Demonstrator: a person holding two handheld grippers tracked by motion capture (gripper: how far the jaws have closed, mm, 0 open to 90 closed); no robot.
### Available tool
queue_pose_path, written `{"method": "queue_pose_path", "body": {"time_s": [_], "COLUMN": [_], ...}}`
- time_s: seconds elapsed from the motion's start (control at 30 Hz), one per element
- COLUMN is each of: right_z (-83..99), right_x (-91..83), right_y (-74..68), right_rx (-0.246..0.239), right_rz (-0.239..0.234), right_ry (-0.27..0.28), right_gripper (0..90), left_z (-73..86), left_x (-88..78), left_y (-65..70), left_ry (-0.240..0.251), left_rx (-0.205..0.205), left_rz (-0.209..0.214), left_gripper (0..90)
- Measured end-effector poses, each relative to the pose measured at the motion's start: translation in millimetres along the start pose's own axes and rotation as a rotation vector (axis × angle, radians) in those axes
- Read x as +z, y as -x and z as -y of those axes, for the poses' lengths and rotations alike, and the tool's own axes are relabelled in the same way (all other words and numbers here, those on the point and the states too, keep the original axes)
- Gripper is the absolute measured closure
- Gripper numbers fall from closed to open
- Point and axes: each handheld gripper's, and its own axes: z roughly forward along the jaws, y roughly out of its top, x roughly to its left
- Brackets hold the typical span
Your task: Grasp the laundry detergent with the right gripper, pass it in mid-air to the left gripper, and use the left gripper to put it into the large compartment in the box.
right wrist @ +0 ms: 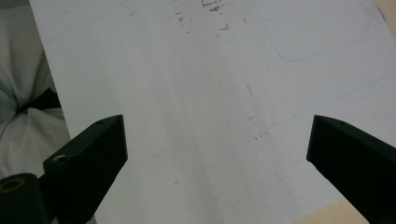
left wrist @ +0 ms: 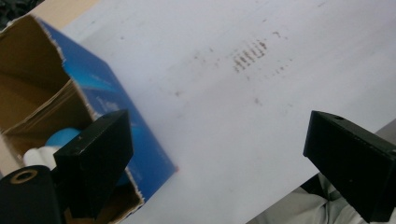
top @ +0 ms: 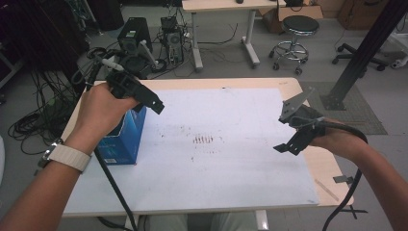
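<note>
Blue box [top: 126, 139], open-topped at the left edge of the tabletop [top: 231, 159]: your left hand-held gripper [top: 153, 102], jaws wide and empty, hovers just above it; lift clear without catching the torn rim.

Place: a lab or engineering workroom, seen from the high view.
Floor, upper left: two desktop computer towers [top: 135, 33] stand on the bare grey floor, ringed by loose black cables [top: 36, 120].
Upper middle: a light-topped workbench [top: 226, 6] on white metal legs.
Upper right: a round black rolling stool [top: 297, 29] on castors, with a cardboard carton [top: 278, 17] behind it.
Right edge: a black aluminium frame post [top: 368, 48] slanting down to a floor plate.
Centre: a wooden table [top: 293, 86] covered by a stained white sheet [top: 221, 144].
</note>
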Motion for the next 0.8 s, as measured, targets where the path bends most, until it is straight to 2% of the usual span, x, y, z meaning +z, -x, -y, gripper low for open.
{"method": "queue_pose_path", "body": {"time_s": [0.33,0.5,0.73,0.8], "right_z": [-1.1,-1.6,-3.9,-5.0], "right_x": [-0.3,0.4,2.1,2.7], "right_y": [1.4,2.0,2.6,2.9], "right_rx": [0.006,0.006,0.005,0.003], "right_rz": [0.0,-0.001,-0.004,-0.004], "right_ry": [0.002,0.001,0.0,0.002], "right_gripper": [4.9,4.8,4.9,4.9], "left_z": [-17.5,-27.2,-37.0,-40.5], "left_x": [3.8,7.4,16.1,19.5], "left_y": [32.9,45.2,57.7,64.0], "left_ry": [0.001,-0.009,-0.017,-0.021], "left_rx": [0.105,0.169,0.215,0.243], "left_rz": [0.033,0.055,0.069,0.081], "left_gripper": [8.8,8.7,8.7,8.7]}}
